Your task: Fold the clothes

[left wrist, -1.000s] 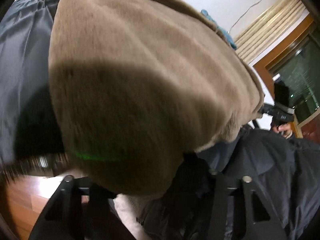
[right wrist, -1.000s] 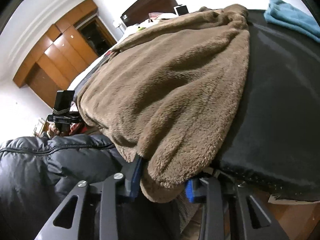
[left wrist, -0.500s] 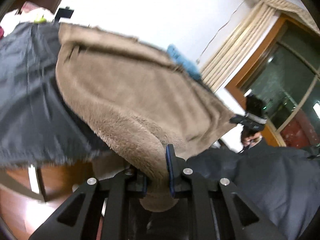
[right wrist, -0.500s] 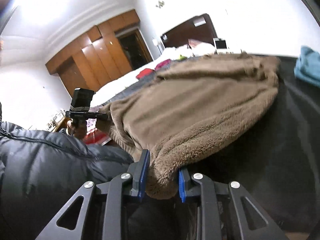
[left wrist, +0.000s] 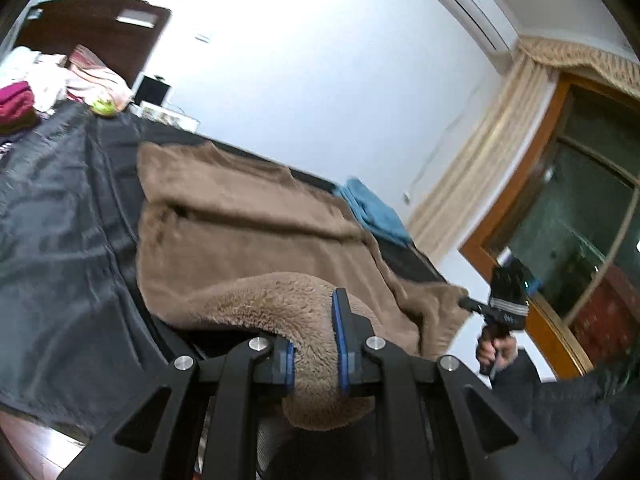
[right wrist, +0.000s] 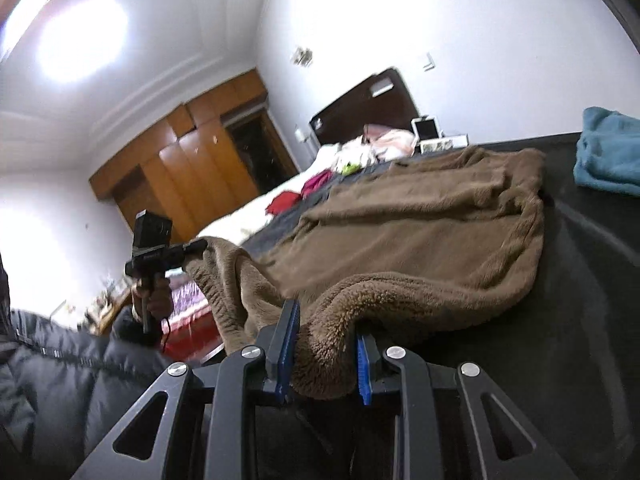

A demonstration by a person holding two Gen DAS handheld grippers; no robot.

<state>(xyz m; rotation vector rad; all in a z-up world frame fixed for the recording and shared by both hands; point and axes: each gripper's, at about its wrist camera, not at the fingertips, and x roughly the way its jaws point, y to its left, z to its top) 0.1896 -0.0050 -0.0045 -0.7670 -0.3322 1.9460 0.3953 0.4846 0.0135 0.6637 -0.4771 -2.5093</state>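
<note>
A brown fleece garment lies spread on a black cloth-covered surface. My left gripper is shut on its near hem, lifting one corner; the blue pads pinch a thick fold. My right gripper is shut on the other near corner in the same way. Each wrist view shows the other gripper off to the side, clamped on the raised hem: the right gripper at the right edge, the left gripper at the left.
A folded teal cloth lies beyond the garment on the black surface. A bed with loose clothes and a dark headboard stands behind. A wooden wardrobe, curtains and a person's dark puffer jacket are close by.
Both grippers closed on the garment's near hem and rose, lifting the corners off the surface. The views tilted up, so the garment now appears lower and farther.
</note>
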